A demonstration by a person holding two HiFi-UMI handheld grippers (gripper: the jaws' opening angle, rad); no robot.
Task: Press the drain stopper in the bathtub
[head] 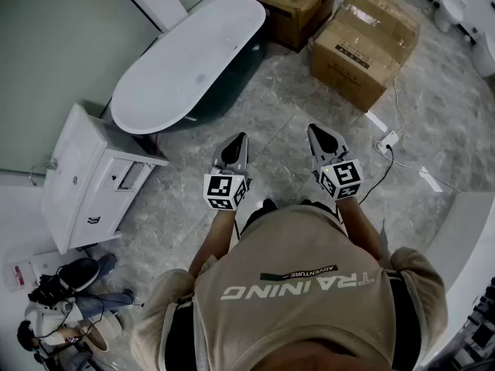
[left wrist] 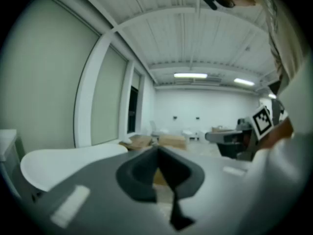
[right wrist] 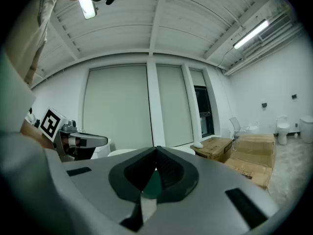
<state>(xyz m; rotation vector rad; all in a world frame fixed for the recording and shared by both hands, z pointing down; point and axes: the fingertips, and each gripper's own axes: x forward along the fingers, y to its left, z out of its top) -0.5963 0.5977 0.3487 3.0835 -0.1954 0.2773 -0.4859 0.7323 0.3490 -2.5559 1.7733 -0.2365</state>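
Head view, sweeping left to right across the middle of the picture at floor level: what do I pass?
white cabinet → left gripper → right gripper → power strip

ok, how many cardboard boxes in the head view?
2. The darker box stands at the far end of the bathtub. The lighter box is right of it, nearer the person. Others may be hidden behind them.

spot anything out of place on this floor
A power strip and its cable lie loose on the floor, and cardboard boxes crowd the far end of the bathtub: clutter, no damage visible.
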